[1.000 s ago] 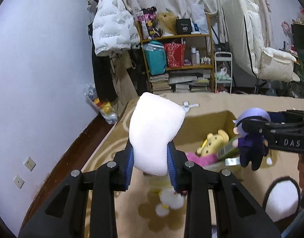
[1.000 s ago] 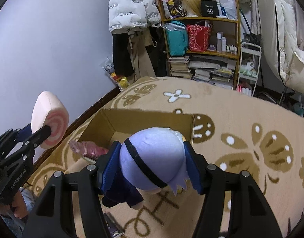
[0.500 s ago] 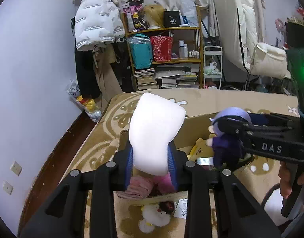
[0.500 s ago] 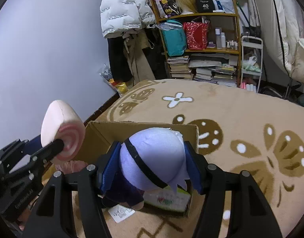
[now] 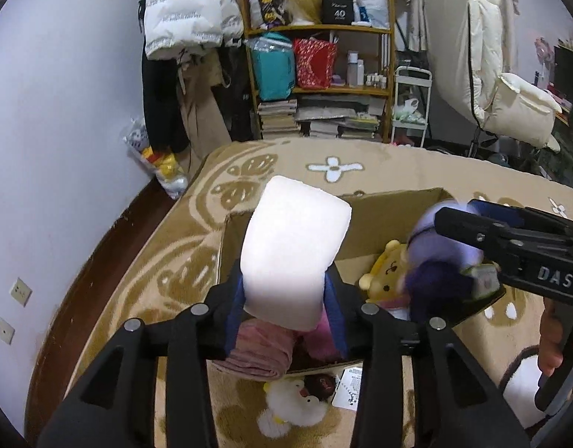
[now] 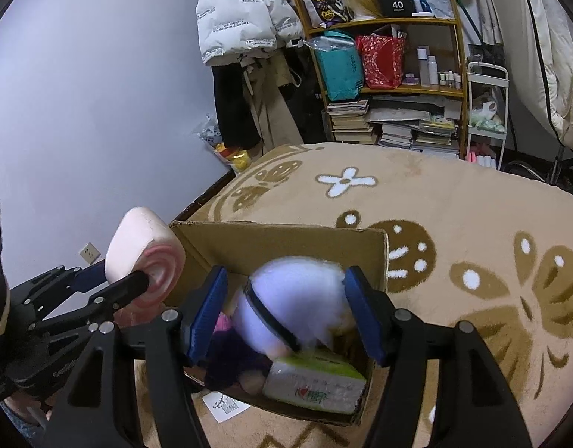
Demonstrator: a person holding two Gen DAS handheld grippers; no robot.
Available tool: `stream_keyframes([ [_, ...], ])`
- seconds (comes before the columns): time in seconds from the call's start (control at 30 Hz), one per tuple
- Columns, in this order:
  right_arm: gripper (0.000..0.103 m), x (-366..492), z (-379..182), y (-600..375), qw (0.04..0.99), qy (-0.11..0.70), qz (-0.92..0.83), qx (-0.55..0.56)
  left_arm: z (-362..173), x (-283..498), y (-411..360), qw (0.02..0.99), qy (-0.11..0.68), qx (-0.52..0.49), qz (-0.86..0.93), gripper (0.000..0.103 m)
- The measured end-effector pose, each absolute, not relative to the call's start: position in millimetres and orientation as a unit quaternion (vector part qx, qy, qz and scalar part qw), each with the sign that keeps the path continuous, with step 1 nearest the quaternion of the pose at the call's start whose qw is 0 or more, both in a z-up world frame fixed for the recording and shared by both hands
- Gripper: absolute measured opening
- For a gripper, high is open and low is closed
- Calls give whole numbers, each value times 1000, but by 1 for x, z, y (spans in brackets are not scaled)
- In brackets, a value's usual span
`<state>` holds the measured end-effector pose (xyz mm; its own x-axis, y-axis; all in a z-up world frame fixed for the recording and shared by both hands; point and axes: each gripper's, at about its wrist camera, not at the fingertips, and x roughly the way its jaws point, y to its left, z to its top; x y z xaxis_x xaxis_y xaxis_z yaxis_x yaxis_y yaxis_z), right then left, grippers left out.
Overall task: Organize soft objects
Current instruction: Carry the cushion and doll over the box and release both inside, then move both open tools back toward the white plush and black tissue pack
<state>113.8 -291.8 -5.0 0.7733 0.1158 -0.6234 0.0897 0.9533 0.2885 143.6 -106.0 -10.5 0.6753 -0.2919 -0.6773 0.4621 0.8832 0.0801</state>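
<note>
A cardboard box (image 5: 376, 216) sits on the rug, also in the right wrist view (image 6: 279, 246). My left gripper (image 5: 286, 306) is shut on a white-and-pink roll plush (image 5: 293, 250) above the box's near left side; the plush shows in the right wrist view (image 6: 144, 250). My right gripper (image 6: 286, 310) stands open over the box. A blurred purple-haired doll (image 6: 290, 302) drops between its jaws, also seen in the left wrist view (image 5: 439, 261). Inside lie a yellow bear plush (image 5: 387, 268), pink cloth (image 5: 260, 347) and a green pack (image 6: 316, 380).
A white duck plush (image 5: 290, 407) and a paper slip (image 5: 349, 388) lie on the rug (image 6: 454, 205) before the box. A cluttered shelf (image 6: 391, 74), hanging coats (image 6: 245, 22) and a white chair (image 5: 506, 86) stand behind. The wall (image 5: 62, 112) is left.
Both grippers moved over the box. My right gripper opened and let go of the purple-haired doll, which falls into the box. My left gripper still holds the roll plush.
</note>
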Motion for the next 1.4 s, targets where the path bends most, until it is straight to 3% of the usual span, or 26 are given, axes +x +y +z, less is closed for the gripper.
stream_keyframes([
  [0.1, 74, 112, -5, -292, 930, 337, 5, 149, -13, 146, -102, 905, 355, 114, -205, 46],
  [0.17, 80, 109, -3, -291, 931, 333, 2, 148, -11, 146, -99, 909, 349, 110, -199, 61],
  [0.5, 87, 95, 10, -282, 927, 344, 13, 146, 9, 133, -79, 911, 356, 83, -189, 67],
  [0.57, 100, 90, 14, -278, 930, 340, 13, 140, 16, 125, -75, 913, 354, 89, -184, 75],
  [0.77, 101, 75, 26, -264, 932, 338, 21, 126, 31, 102, -66, 912, 357, 108, -171, 92],
  [1.03, 102, 47, 37, -248, 935, 332, 24, 122, 30, 77, -47, 906, 376, 109, -162, 99],
  [1.4, 102, 13, 18, -225, 920, 378, 24, 103, 12, 60, -26, 892, 413, 119, -144, 99],
])
